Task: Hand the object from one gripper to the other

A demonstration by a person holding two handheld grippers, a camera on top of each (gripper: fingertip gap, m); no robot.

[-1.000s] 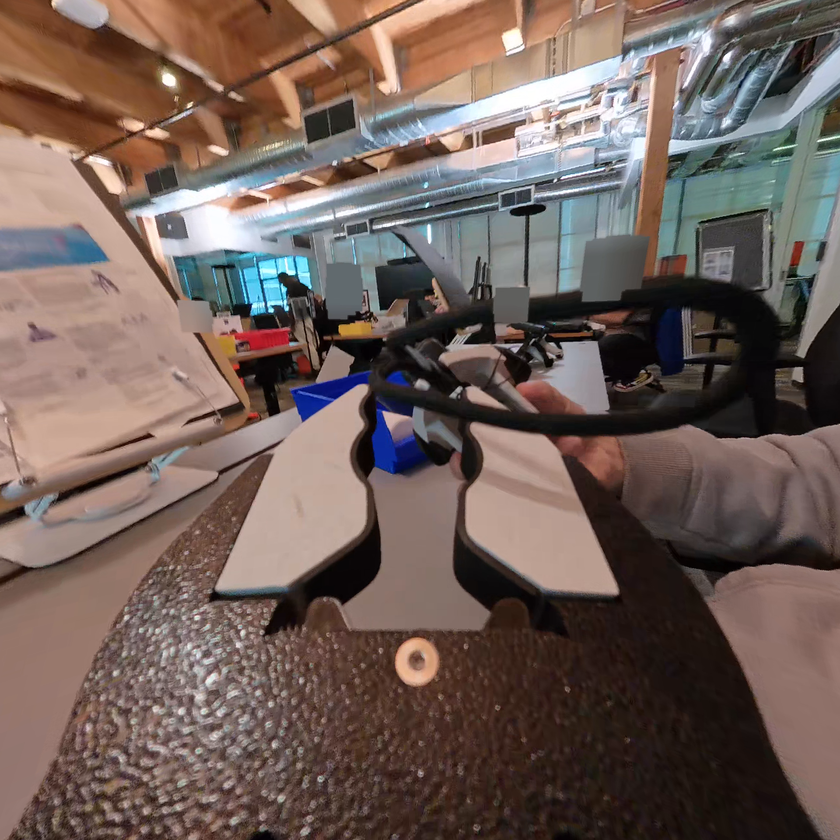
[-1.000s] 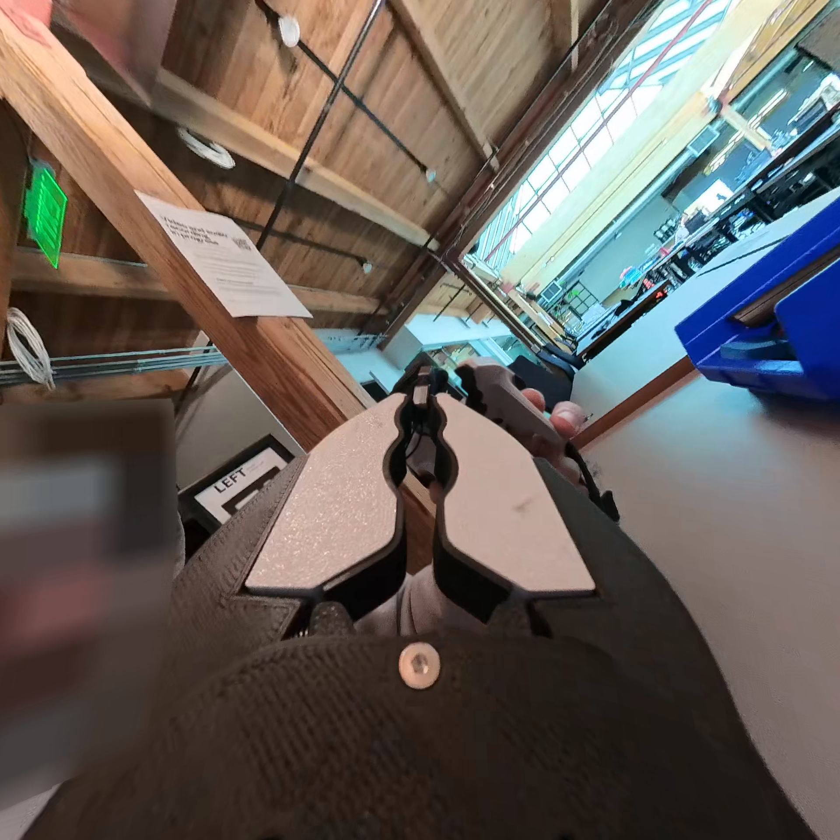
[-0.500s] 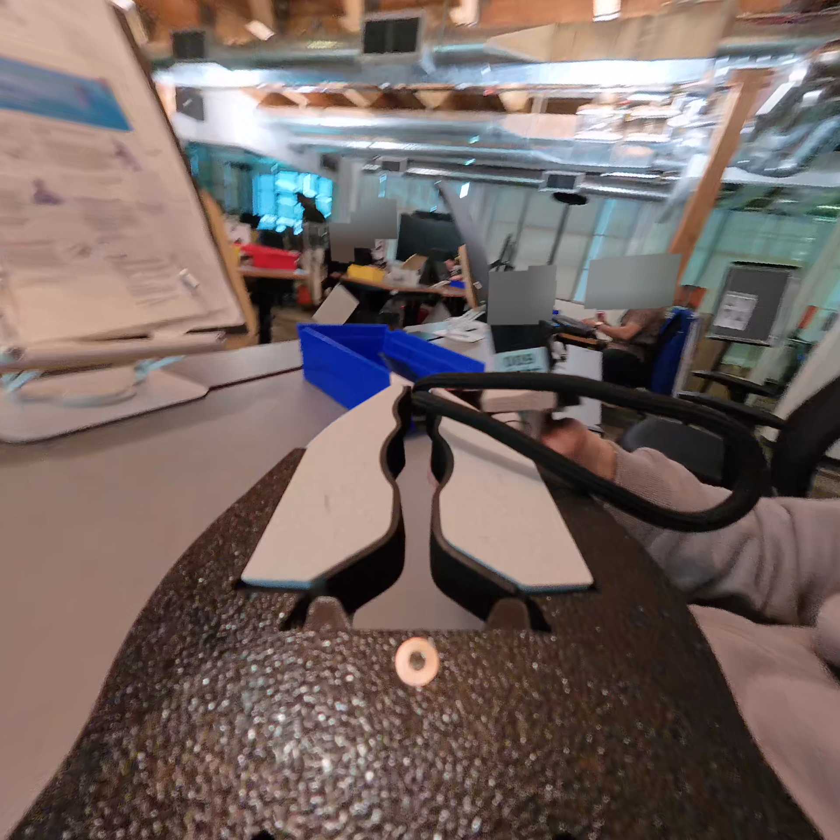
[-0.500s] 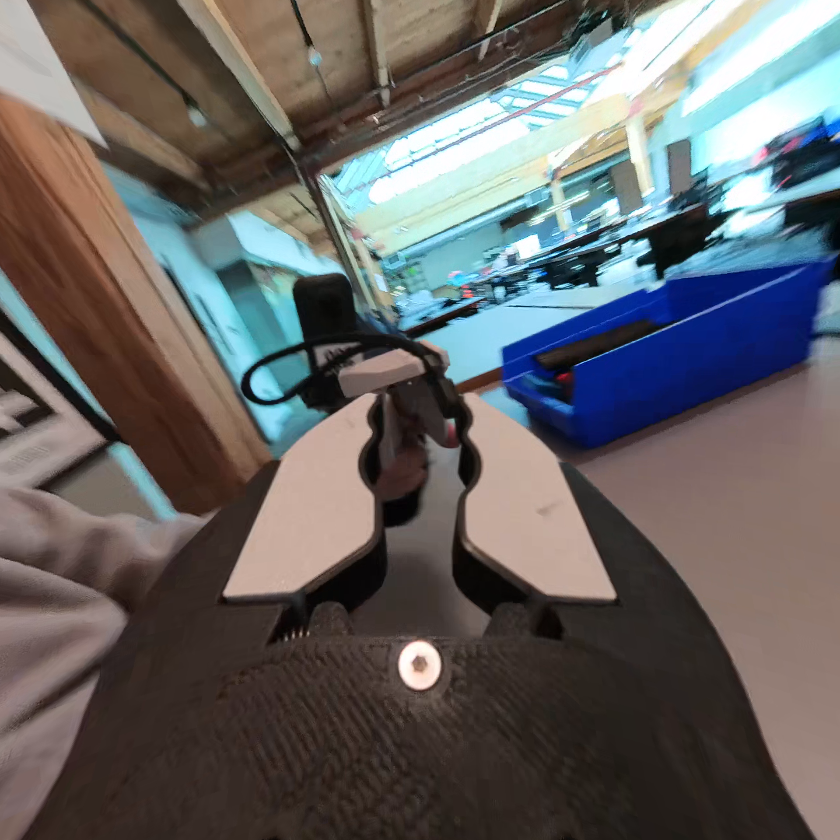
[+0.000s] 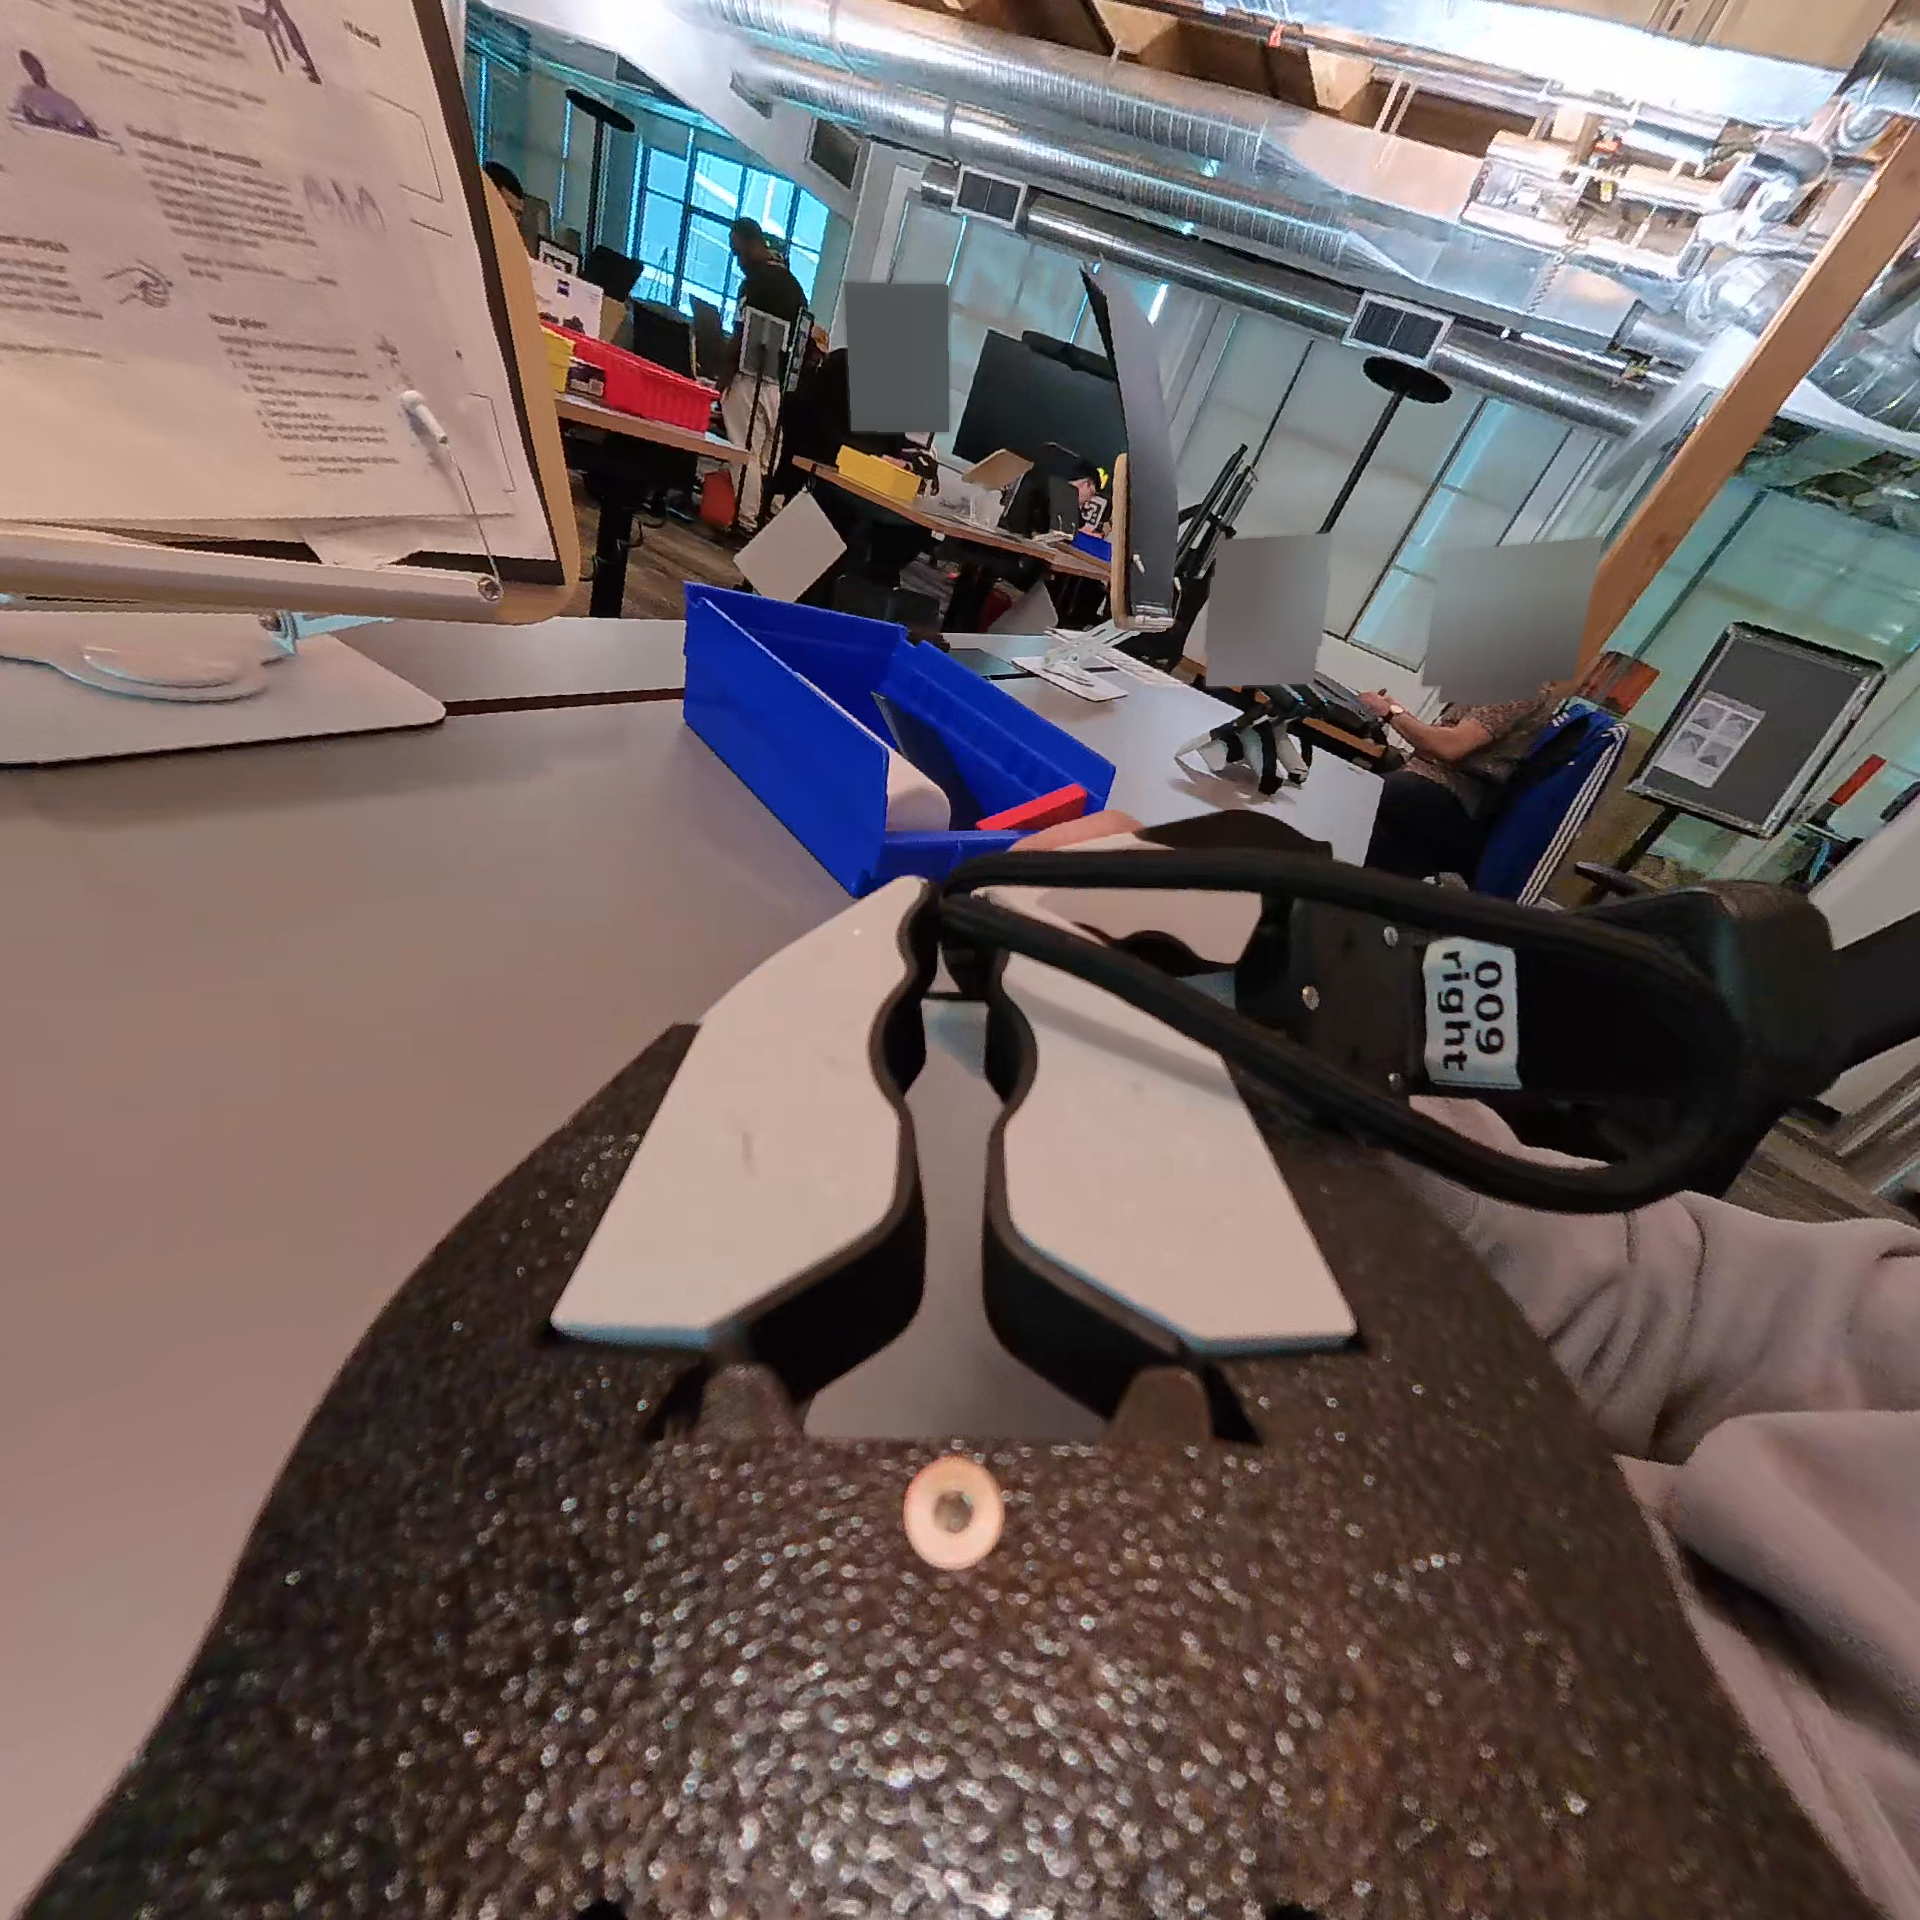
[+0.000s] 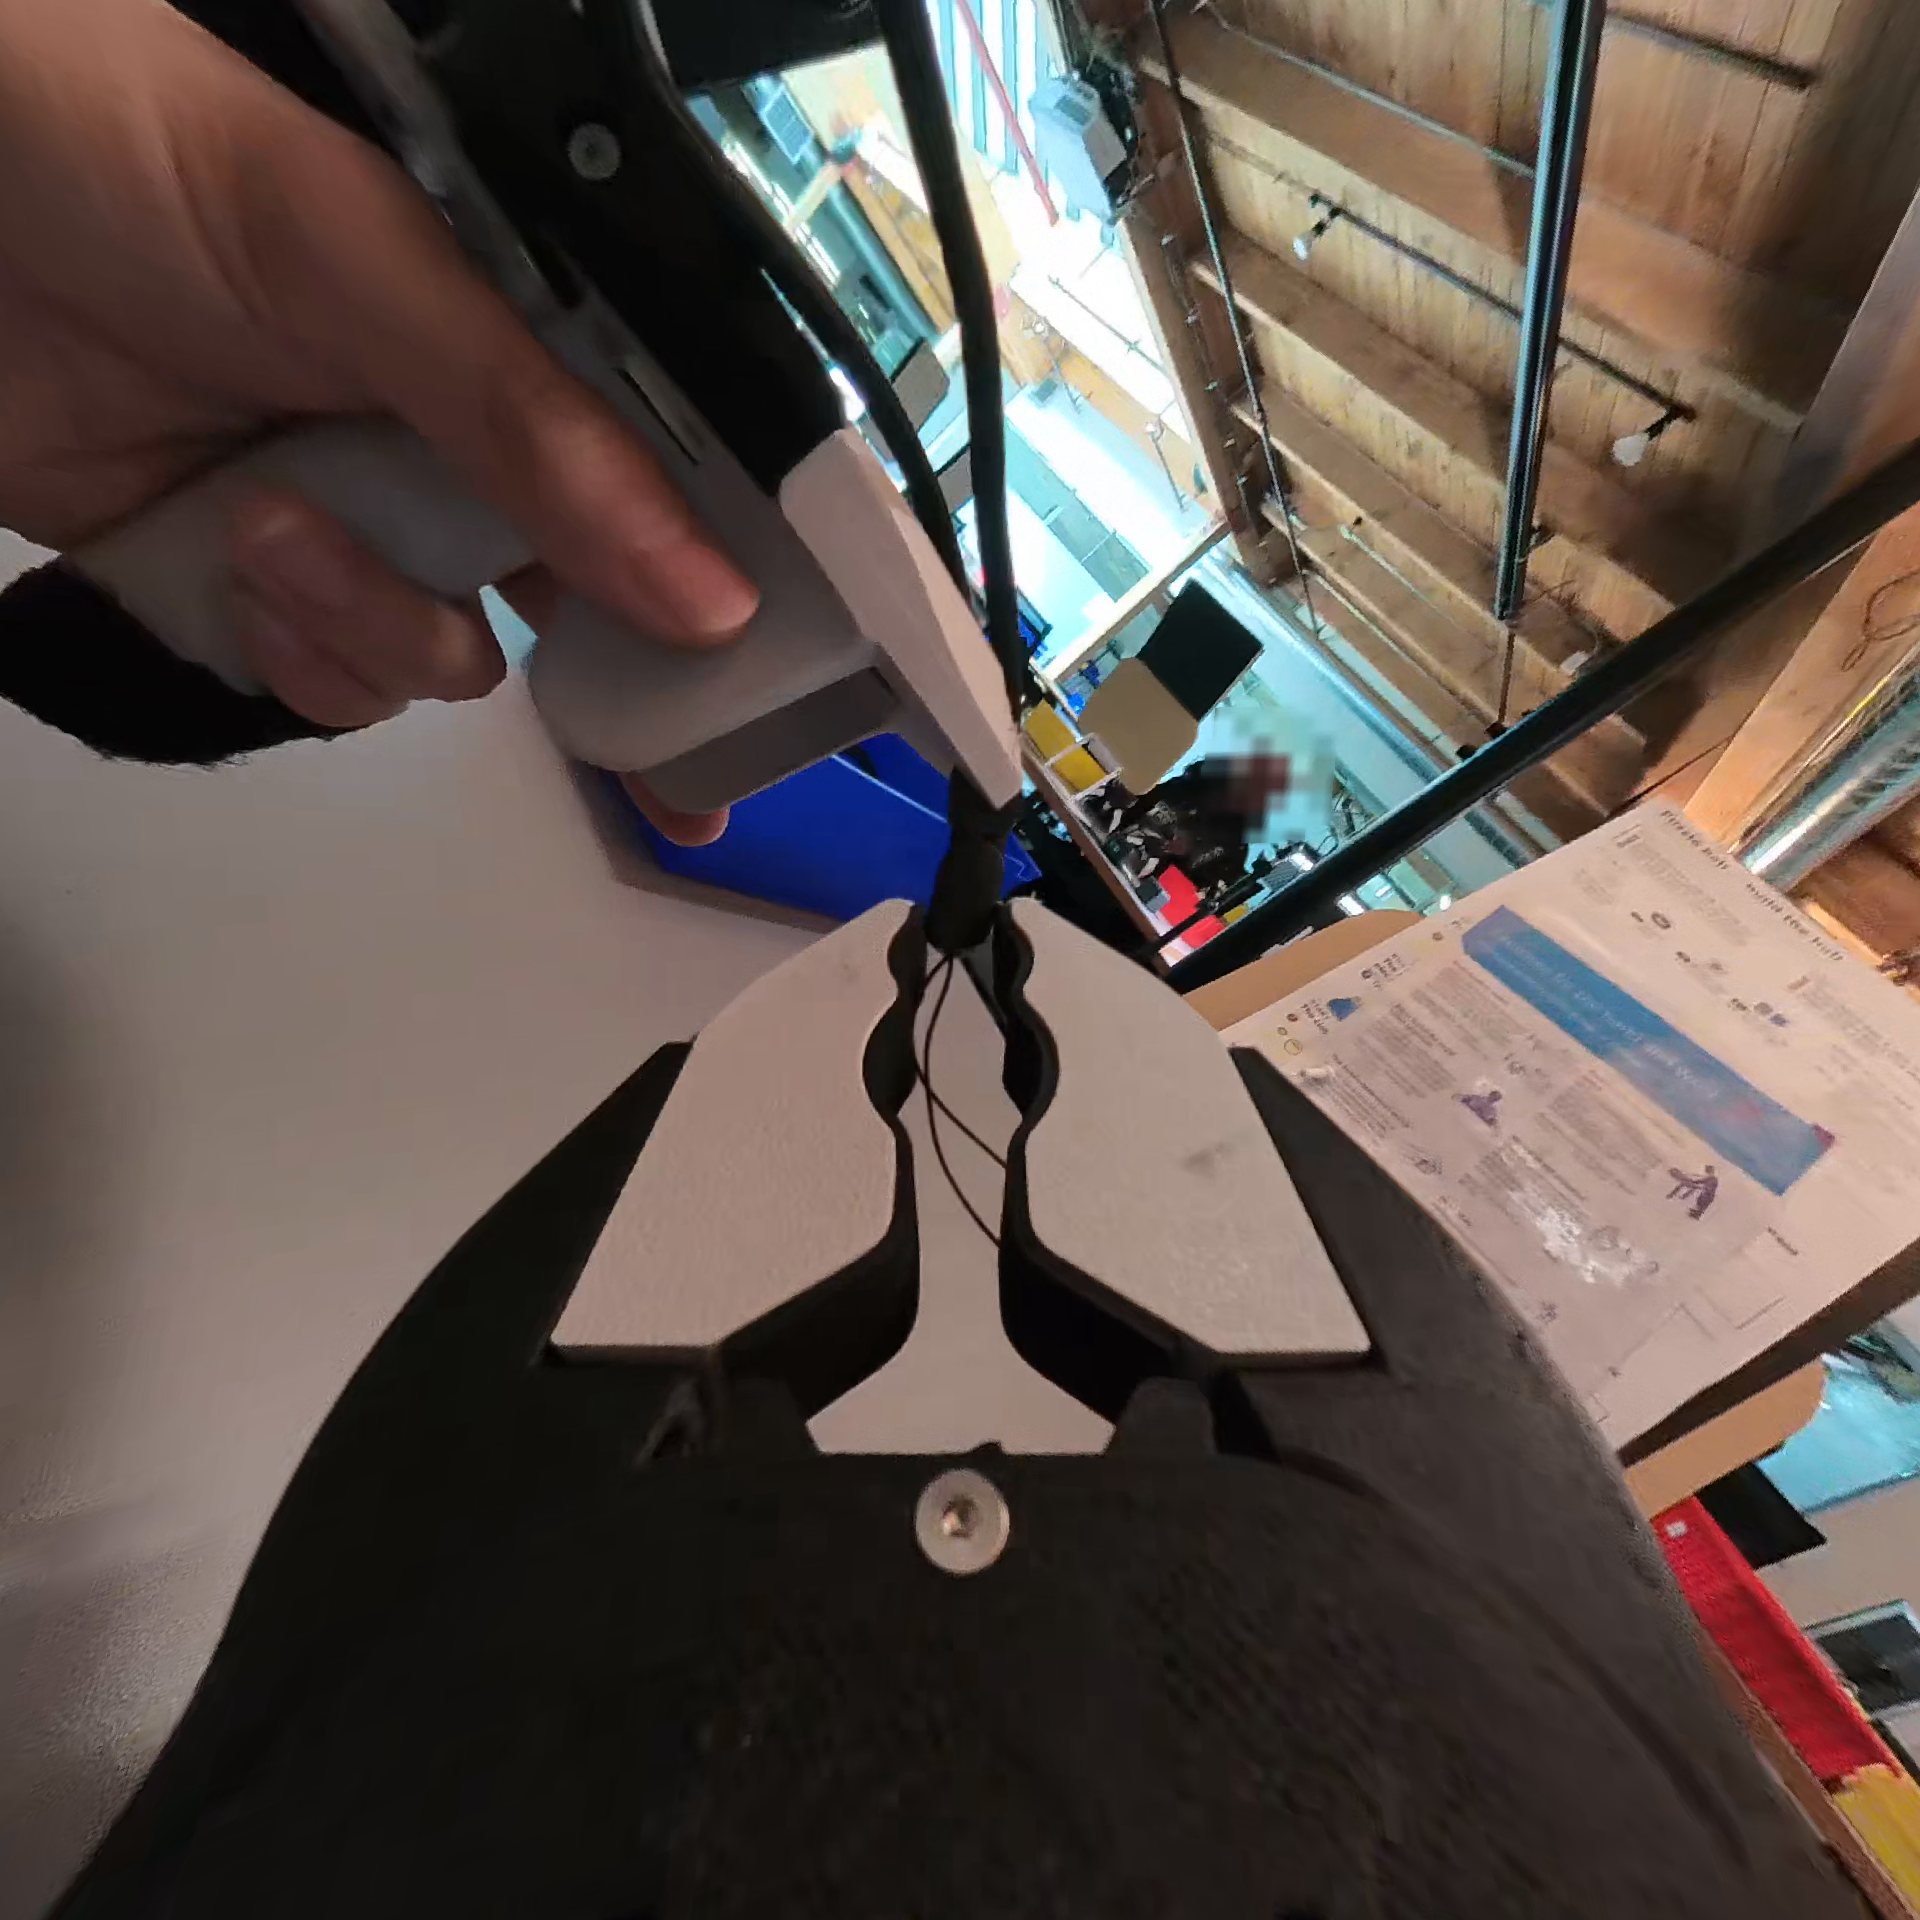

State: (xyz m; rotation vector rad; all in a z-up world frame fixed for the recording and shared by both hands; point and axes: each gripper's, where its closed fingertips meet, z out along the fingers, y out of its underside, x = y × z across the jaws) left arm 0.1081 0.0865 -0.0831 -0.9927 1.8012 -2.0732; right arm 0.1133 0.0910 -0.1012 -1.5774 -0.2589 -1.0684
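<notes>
Two grippers meet tip to tip over the grey table (image 5: 312,1039). Between them runs a black cable (image 5: 1299,1060), a doubled, rubbery cord looping out in a long bend. The left gripper (image 5: 951,935) has its fingers drawn close, pinching the cord at the tips. The right gripper (image 6: 961,930) is likewise nearly closed, its tips clamped on the cable's thick bundled end (image 6: 966,883), thin strands trailing between its fingers. Beyond sit a blue bin (image 5: 831,748) and a document stand (image 5: 260,312).
</notes>
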